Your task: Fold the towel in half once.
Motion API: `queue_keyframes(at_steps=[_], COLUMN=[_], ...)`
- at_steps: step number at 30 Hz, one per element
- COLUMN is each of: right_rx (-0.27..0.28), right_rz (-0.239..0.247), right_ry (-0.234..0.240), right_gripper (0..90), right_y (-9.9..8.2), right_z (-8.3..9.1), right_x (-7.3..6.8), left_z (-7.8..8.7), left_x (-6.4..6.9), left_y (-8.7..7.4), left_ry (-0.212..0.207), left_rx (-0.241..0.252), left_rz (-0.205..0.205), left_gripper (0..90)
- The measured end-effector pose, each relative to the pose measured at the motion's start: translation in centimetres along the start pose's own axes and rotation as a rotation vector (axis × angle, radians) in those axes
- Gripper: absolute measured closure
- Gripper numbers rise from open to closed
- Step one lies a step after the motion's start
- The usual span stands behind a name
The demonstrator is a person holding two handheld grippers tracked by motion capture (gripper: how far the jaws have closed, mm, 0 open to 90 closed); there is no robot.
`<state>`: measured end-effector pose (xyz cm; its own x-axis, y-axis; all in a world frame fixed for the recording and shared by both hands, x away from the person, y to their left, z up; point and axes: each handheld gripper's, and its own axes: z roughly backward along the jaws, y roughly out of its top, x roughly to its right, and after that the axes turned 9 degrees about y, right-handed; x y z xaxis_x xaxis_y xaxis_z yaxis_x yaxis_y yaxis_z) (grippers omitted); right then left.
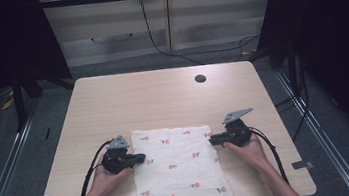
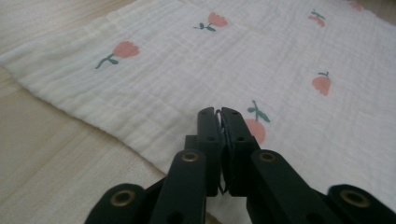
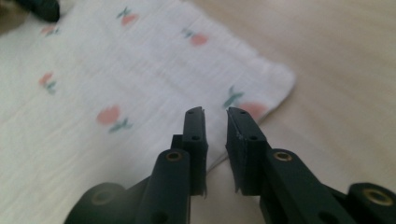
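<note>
Table [image 1: 162, 97]: light wood, rounded corners, 1 dark round hole [image 1: 200, 78] near the far edge; far half bare, so plenty of open room beyond the cloth. Cloth [image 1: 179, 170]: white crinkled square-ish towel with small red flower prints, lying flat on the near half, centred between the 2 hands, its near edge at or just over the table's near edge; slightly longer near-to-far than across. Left gripper [image 1: 138, 158]: sits at the cloth's left edge, pointing inward toward the right, tips over the fabric; in the left gripper view [image 2: 219, 114] jaws stand together, with nothing plainly pinched between them, hovering or resting on the cloth just inside its edge, beside a flower. Right gripper [image 1: 214, 141]: at the cloth's right edge near the far right corner, pointing inward toward the left; in the right gripper view [image 3: 215, 116] jaws stand slightly apart, narrow gap, over the cloth edge with the corner just beyond the tips. Judgement: each hand is equally near its own side; any fold or lift would likely carry toward the centre or far side, where the space is free. Bare wood margins left and right are narrow.
</note>
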<state>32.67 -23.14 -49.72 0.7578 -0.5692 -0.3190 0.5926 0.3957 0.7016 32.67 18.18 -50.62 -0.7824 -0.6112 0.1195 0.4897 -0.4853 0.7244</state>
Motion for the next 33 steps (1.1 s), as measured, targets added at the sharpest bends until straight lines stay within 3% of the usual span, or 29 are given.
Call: queue_keyframes(at_steps=[3,10,14,16,19,21,23,27,28,29,33], right_rx=[0.054,0.057,0.055,0.056,0.037,0.028,0.022,0.02,0.024,0.027,0.025], right_rz=[-0.03,-0.061,-0.075,-0.069,-0.057,-0.057,-0.049,-0.057,-0.059,-0.061,-0.062], right_ry=[-0.018,-0.08,-0.077,-0.071,-0.06,-0.055,-0.06,-0.06,-0.054,-0.05,-0.051], right_gripper=[72.2,66.0,67.3,71.5,83.3,86.3,87.2,87.7,87.8,87.8,87.9], right_y=[1.2,2.6,2.5,2.5,2.5,2.5,2.6,2.6,2.6,2.6,2.6], right_z=[-0.3,-1.8,-2.3,-2.3,-2.4,-2.4,-2.4,-2.4,-2.4,-2.4,-2.4], right_x=[1.4,3.7,4.4,4.4,4.3,4.2,4.1,4.1,4.1,4.2,4.2], left_z=[0.0,0.0,0.2,0.7,1.4,1.6,1.4,0.2,-0.2,-0.6,-1.8], left_x=[0.0,0.0,-0.1,-0.4,-1.4,-2.2,-3.3,-6.1,-6.6,-6.9,-7.6], left_y=[0.0,0.1,0.5,1.0,2.0,2.4,2.7,3.1,3.2,3.3,4.2], left_ry=[-0.001,-0.004,0.006,0.015,0.048,0.065,0.103,0.129,0.155,0.18,0.194], left_rx=[-0.001,0.003,0.016,0.049,0.082,0.101,0.093,0.063,0.055,0.05,0.011], left_rz=[-0.004,-0.002,0.004,0.017,0.045,0.074,0.085,0.134,0.139,0.148,0.129], left_gripper=[81.1,75.1,64.8,60.5,56.3,54.6,52.8,51.1,50.7,49.7,49.6])
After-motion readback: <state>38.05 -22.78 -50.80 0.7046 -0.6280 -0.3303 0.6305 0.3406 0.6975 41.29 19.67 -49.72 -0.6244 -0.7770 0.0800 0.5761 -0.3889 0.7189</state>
